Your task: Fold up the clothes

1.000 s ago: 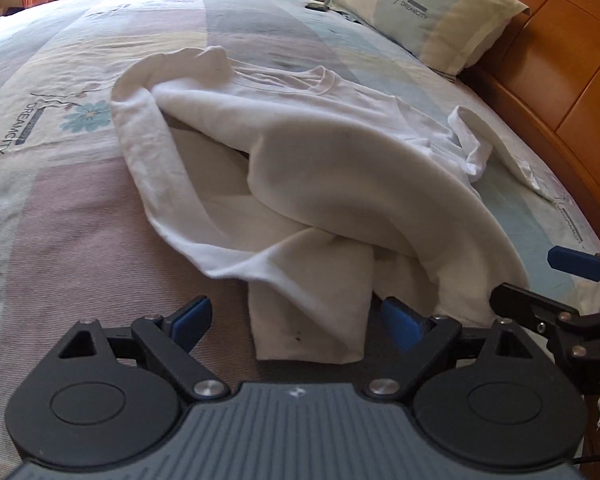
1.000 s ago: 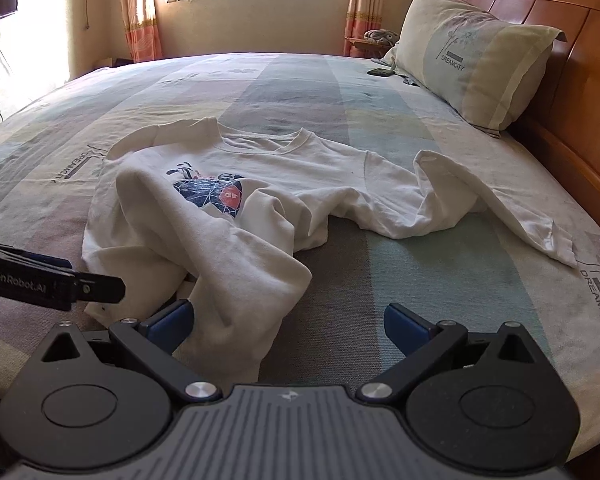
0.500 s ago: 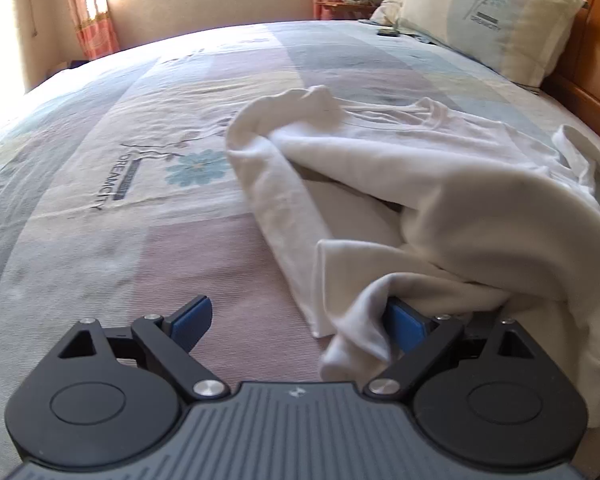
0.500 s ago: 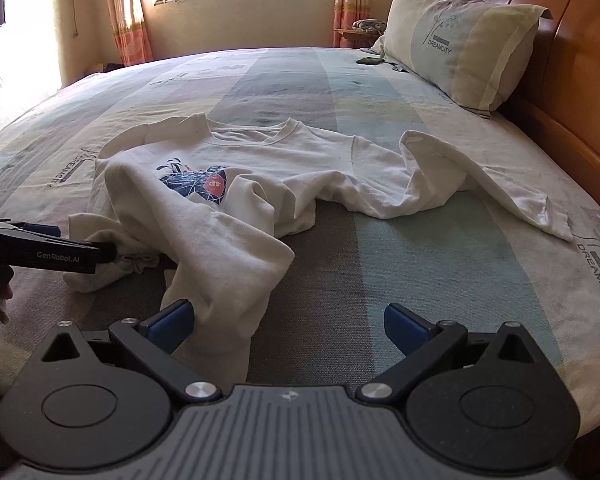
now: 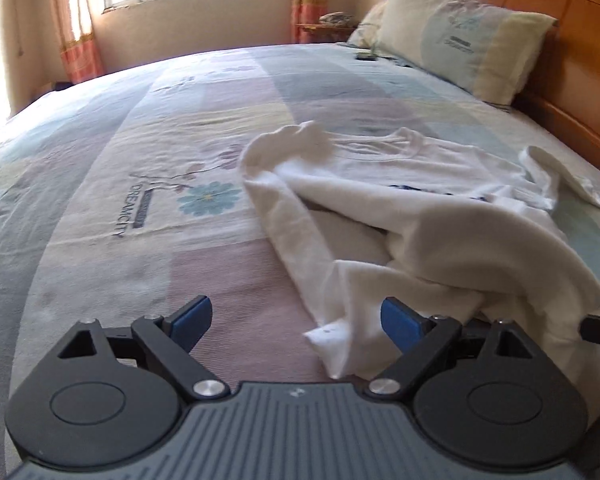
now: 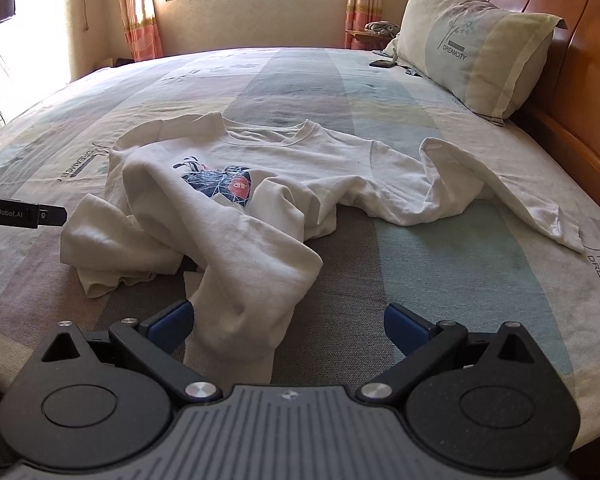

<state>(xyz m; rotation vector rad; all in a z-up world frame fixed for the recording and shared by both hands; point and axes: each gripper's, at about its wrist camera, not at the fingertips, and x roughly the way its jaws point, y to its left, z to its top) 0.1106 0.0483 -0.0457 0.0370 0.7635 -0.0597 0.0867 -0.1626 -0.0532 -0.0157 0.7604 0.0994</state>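
Left gripper (image 5: 296, 320), jaws apart: a hem corner of the white sweatshirt (image 5: 440, 216) lies between them, toward the right one. Right gripper (image 6: 286, 322), jaws apart, a sleeve fold beside the left one. The garment, crumpled on the bed (image 6: 440, 280) ahead, looks soft, light and limp; hem corners suit gripping. Bedspread and pillow (image 6: 476, 52) read "DREAMCITY"; the left gripper's finger, "GenRobot.AI".
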